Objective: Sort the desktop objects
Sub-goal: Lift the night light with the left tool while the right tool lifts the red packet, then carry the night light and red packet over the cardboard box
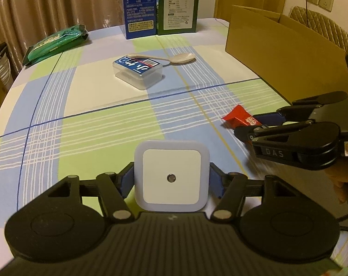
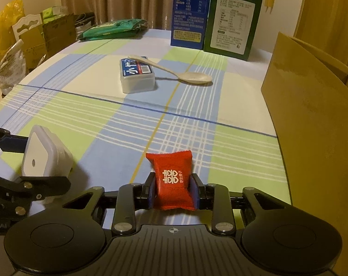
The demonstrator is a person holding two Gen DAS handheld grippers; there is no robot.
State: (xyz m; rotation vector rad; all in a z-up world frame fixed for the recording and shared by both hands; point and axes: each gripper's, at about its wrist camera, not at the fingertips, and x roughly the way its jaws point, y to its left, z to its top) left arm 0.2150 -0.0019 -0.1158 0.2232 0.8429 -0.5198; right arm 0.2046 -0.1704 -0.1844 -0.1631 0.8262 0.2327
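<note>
Two tools grip: night light (image 1: 171, 179), red packet (image 2: 173, 181).

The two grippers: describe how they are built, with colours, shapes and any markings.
Both are matte black. The left gripper has two round discs at its base, a ribbed centre plate, silver rivets on hinged link arms and blue pads inside its fingers. The right gripper is built the same, with a small crosshair mark on its plate. From the left wrist view its side reads "DAS".

open cloth mid-table; clear box (image 2: 137, 77) + spoon (image 2: 174, 71) ahead, cardboard box (image 2: 312, 105) blocking right
</note>
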